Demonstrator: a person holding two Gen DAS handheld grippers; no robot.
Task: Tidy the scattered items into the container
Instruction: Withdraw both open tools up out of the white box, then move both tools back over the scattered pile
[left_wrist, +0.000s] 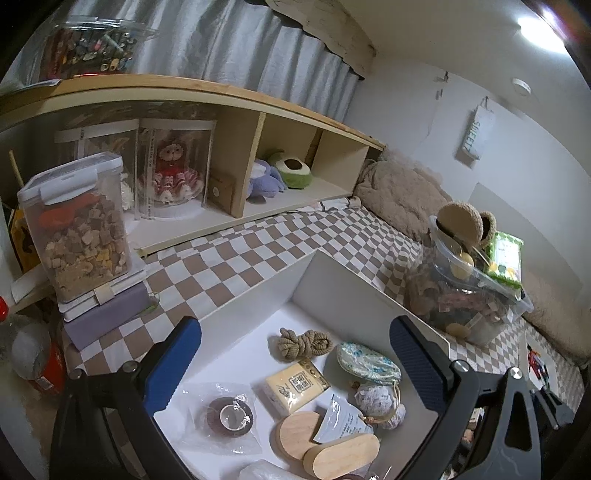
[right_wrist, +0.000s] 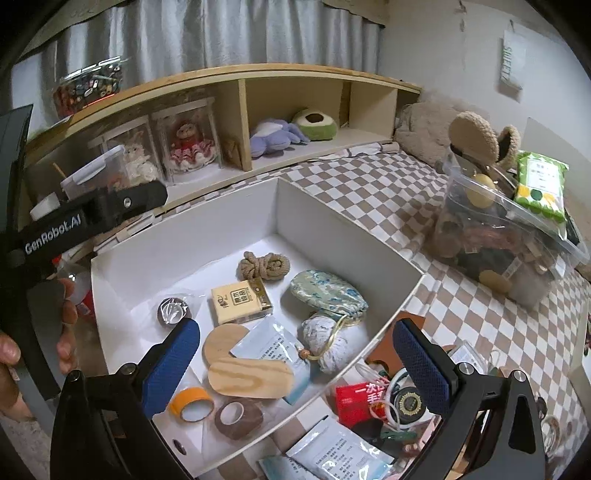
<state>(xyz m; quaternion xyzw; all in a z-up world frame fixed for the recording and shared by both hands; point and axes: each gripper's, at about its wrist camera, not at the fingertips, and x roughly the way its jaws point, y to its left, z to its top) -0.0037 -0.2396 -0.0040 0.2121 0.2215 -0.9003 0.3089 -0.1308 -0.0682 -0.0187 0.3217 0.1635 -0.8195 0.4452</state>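
A white box (right_wrist: 354, 236) sits on the checkered cloth and holds a rope bundle (right_wrist: 264, 266), a yellow packet (right_wrist: 240, 300), a green pouch (right_wrist: 327, 295), wooden pieces (right_wrist: 243, 373), tape rolls (right_wrist: 192, 402) and a sachet. The box also shows in the left wrist view (left_wrist: 332, 280) with the rope bundle (left_wrist: 303, 343). My left gripper (left_wrist: 295, 369) is open and empty above the box. My right gripper (right_wrist: 295, 369) is open and empty over the box's front right wall. Scattered items lie outside by that wall: a red packet (right_wrist: 354, 400), a round badge (right_wrist: 406, 402), white sachets (right_wrist: 332, 454).
A wooden shelf (right_wrist: 240, 74) with dolls and plush toys runs along the back. A clear tub of snacks (right_wrist: 498, 243) stands at the right with a green wipes pack (right_wrist: 539, 184) on it. A food canister (left_wrist: 74, 225) sits on boxes at the left.
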